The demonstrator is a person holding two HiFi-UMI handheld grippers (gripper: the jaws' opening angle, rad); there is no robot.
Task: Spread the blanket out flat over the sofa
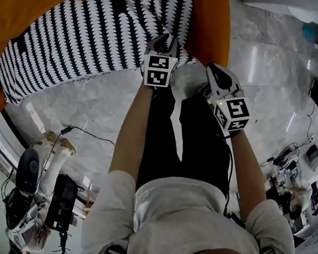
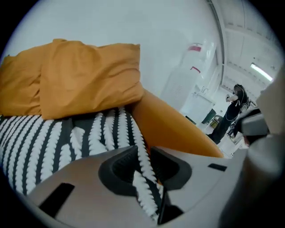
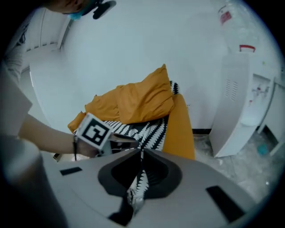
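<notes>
Blanket [image 1: 86,41] lies on the sofa [image 1: 213,21] seat ahead of both grippers, its long axis running left-right along the seat. Left gripper [image 1: 162,42] is nearer, over the blanket's near right edge, jaws partly apart with that edge between them, seemingly unclamped. Right gripper [image 1: 217,74] sits just back, jaws closed, pinching a blanket corner.

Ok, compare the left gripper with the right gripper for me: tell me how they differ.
The left gripper has its jaws apart, with an edge of the blanket lying between them; the right gripper has its jaws closed, pinching the blanket. In the head view the left gripper reaches over the blanket on the sofa, while the right gripper sits nearer the person, just short of the sofa. Both have blanket fabric between their jaws.
</notes>
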